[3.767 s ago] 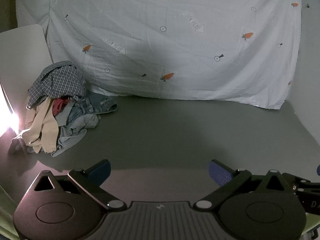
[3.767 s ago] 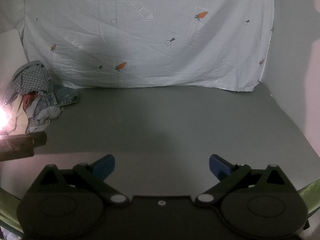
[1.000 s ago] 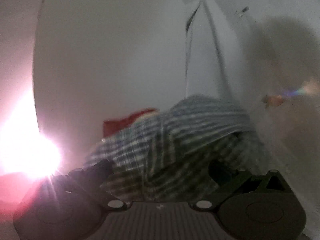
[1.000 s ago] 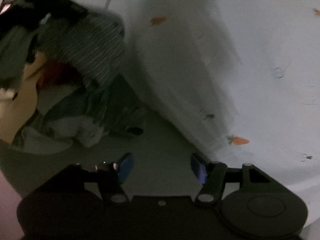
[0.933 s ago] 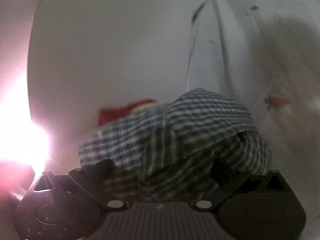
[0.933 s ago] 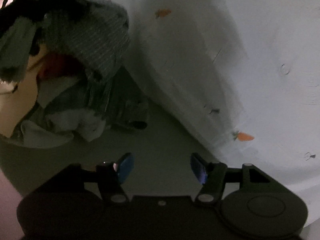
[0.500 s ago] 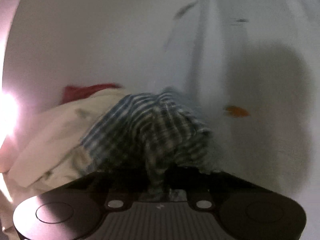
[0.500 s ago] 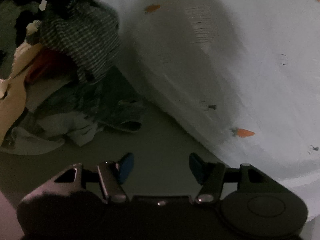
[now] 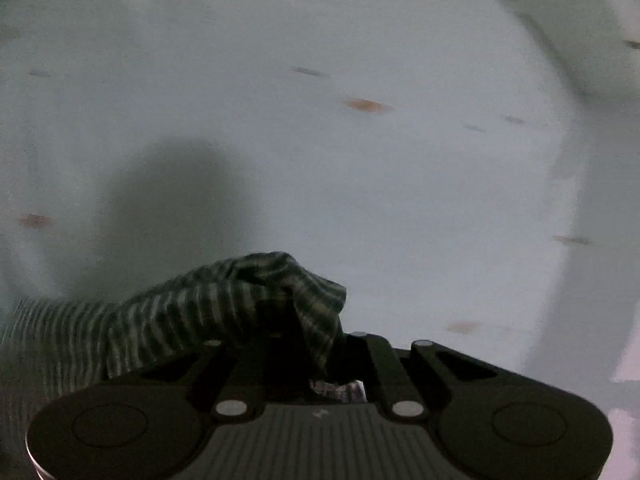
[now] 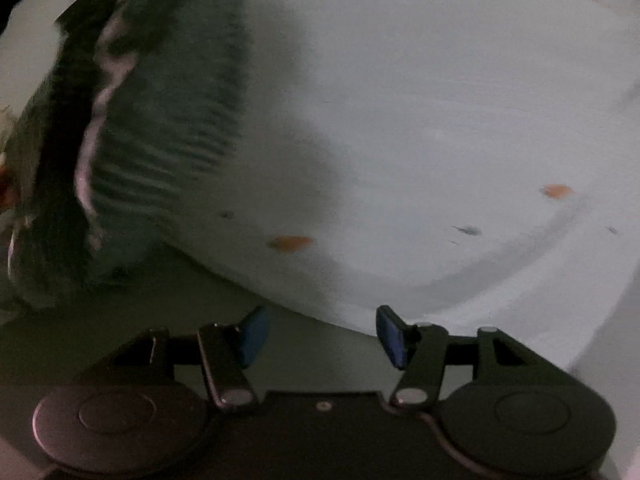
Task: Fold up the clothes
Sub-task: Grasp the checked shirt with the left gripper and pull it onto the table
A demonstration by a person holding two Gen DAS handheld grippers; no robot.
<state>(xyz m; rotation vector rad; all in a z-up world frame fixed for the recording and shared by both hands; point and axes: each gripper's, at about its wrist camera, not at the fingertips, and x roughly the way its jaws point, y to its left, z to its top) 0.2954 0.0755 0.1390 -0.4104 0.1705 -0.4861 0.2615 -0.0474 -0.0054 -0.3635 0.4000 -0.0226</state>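
Lifted clear of the clothes pile it lay on earlier, the checked shirt (image 9: 224,304) now hangs before the carrot-print sheet (image 9: 360,160), pinched in the left gripper (image 9: 296,344), whose fingers have just closed on it. Right gripper (image 10: 318,334) fingers stand partly open, empty. Next, probably, spreading it on the desk (image 10: 120,320).
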